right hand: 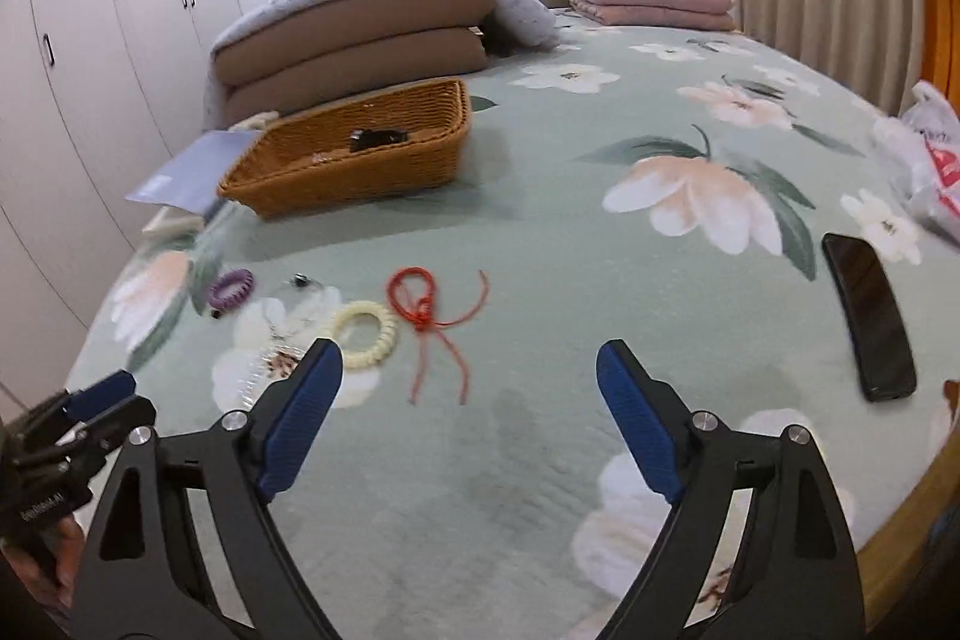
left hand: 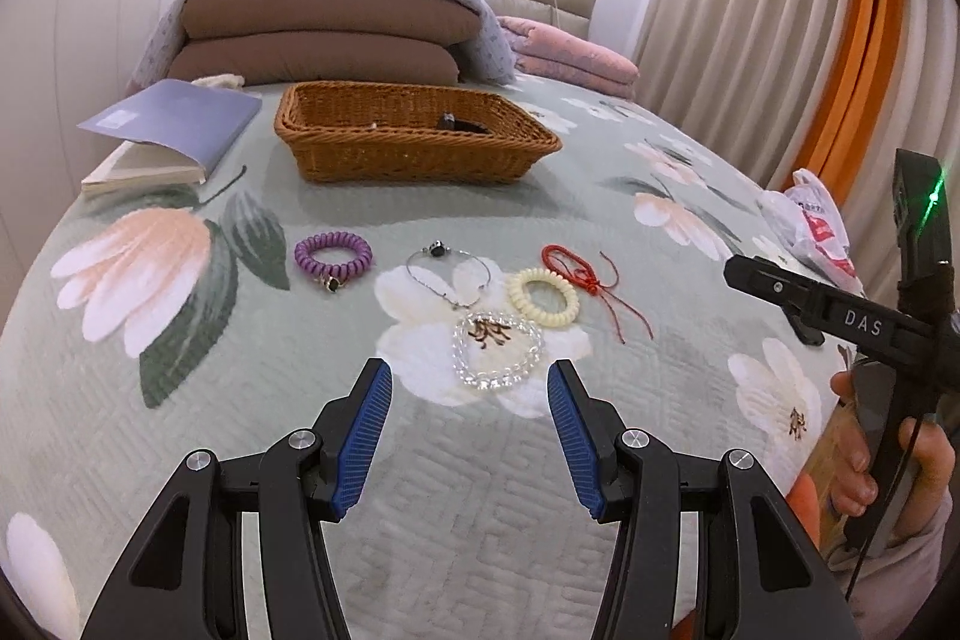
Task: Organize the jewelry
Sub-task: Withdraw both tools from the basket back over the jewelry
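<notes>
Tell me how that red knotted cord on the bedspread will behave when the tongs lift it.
The red cord is likely floppy: its loop and loose tails lie in bends on the bedspread, so they would probably dangle. It looks thin and probably very light. Lying flat on soft quilting, it may be hard to pinch without catching fabric.

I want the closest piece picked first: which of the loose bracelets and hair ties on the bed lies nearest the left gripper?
The clear bead bracelet. It lies just ahead of the left gripper, between its open jaws' tips; the cream coil tie, red cord, silver bracelet and purple coil tie lie farther back.
</notes>
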`<state>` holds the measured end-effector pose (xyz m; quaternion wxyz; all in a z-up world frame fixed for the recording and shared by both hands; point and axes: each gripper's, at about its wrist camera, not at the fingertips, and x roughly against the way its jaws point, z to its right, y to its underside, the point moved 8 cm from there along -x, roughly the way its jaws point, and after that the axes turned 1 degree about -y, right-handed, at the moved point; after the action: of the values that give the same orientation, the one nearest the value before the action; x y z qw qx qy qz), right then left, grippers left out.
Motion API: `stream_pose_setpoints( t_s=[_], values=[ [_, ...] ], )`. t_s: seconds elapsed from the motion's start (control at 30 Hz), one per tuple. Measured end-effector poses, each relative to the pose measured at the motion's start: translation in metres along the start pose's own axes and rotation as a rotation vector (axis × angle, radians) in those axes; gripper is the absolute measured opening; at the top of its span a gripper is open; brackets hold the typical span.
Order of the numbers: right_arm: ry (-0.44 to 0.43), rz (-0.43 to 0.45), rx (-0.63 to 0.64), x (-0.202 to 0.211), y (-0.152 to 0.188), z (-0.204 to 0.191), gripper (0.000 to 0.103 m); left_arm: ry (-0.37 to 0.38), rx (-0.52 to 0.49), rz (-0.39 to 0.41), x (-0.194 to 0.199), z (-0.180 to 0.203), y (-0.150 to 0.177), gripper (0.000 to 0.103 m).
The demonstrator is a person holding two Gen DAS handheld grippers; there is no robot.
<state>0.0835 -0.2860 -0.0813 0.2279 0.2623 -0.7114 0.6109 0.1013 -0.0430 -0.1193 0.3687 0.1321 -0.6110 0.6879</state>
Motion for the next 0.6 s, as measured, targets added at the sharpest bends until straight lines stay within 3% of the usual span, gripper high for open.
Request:
stream_pose_setpoints(
  t_s=[0.2, 0.33, 0.6],
  values=[
    [0.045, -0.011, 0.097, -0.003, 0.002, -0.003, 0.090, -0.009, 0.005, -0.049, -0.018, 0.001, 0.003, 0.056],
    [0.030, -0.002, 0.171, -0.006, 0.003, -0.017, 0.091, -0.017, 0.002, -0.078, -0.031, 0.001, 0.003, 0.056],
    [-0.001, -0.056, 0.161, -0.038, -0.008, -0.017, 0.091, -0.040, -0.023, -0.130, -0.057, 0.002, -0.001, 0.056]
  ],
)
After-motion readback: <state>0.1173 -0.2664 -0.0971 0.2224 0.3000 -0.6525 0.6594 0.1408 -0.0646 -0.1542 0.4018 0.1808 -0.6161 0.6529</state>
